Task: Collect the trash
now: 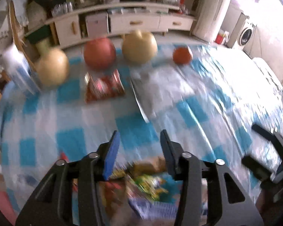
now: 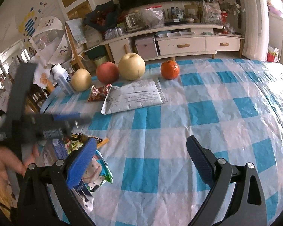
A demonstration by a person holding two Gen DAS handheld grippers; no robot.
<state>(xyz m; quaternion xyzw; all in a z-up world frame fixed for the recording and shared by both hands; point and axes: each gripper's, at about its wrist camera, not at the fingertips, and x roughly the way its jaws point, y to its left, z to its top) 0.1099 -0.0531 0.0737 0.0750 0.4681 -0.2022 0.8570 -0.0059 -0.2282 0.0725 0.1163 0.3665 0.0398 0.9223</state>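
Blk grippers (image 1: 139, 141), blue pads (image 2: 81, 162)

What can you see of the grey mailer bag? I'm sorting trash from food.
The grey mailer bag is a flat, soft-looking plastic pouch, silver-grey with small dark printed text and a darker strip along its right edge. It lies flat on the checked tablecloth, just in front of the large pear. Its left edge meets the red snack wrapper. No gripper touches it.

Daylight flooding in from the right, glaring off the checked tablecloth (image 1: 226, 71), left wrist view smearing with motion blur, right wrist view staying sharp, fisheye edges bending and darkening.
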